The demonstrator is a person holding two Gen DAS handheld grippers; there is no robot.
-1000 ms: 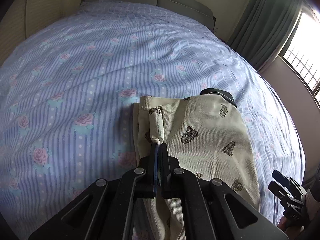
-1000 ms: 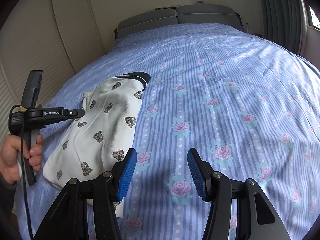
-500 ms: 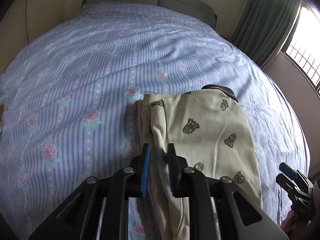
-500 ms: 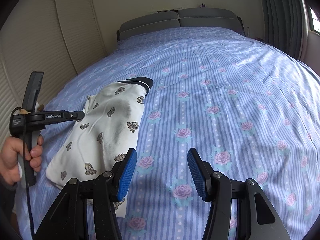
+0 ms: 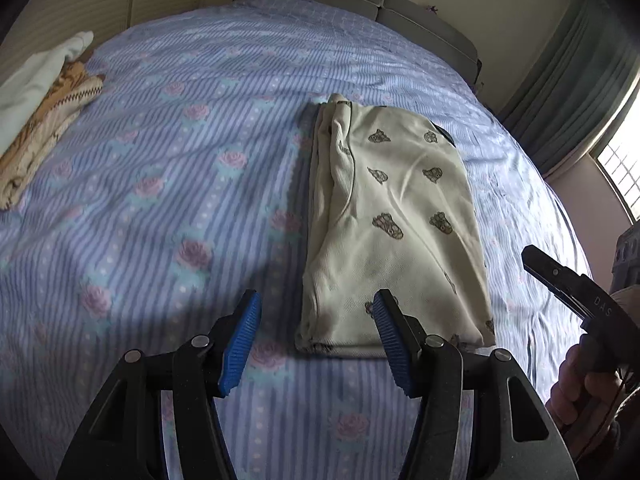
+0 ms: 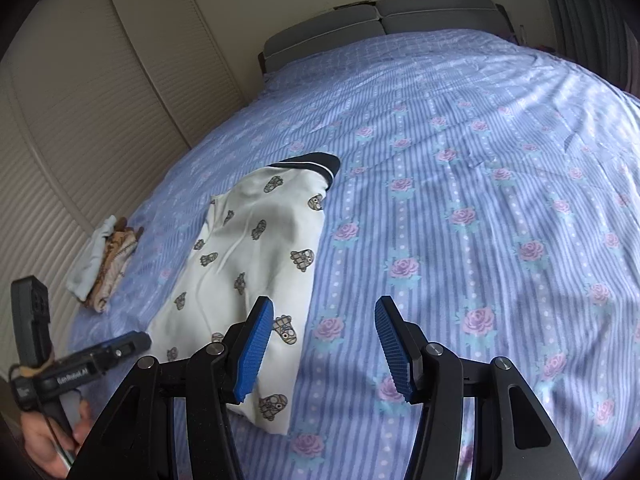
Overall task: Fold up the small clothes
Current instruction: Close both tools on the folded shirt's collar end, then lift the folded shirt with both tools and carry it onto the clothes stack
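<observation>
1. The garment (image 5: 394, 216), cream with small dark prints and a dark collar at its far end, is lying folded into a long strip on the bed (image 5: 168, 184), its layered edges stacked along its left side in the left wrist view.
2. The left gripper (image 5: 316, 344) is hovering just above the garment's near end; its jaws have just been opening and are now standing about half apart, with nothing pressed between the blue pads (image 5: 240, 344) and the cloth's near corner lying below them.
3. The right gripper (image 6: 324, 348) is hanging over the bedsheet just beside the garment's near right edge, jaws about half open and gripping nothing.
4. A pile (image 5: 44, 108) of other clothes, pale blue over tan, is sitting well apart at the bed's left edge.
5. The grey headboard (image 6: 380, 28) is standing at the far end.
</observation>
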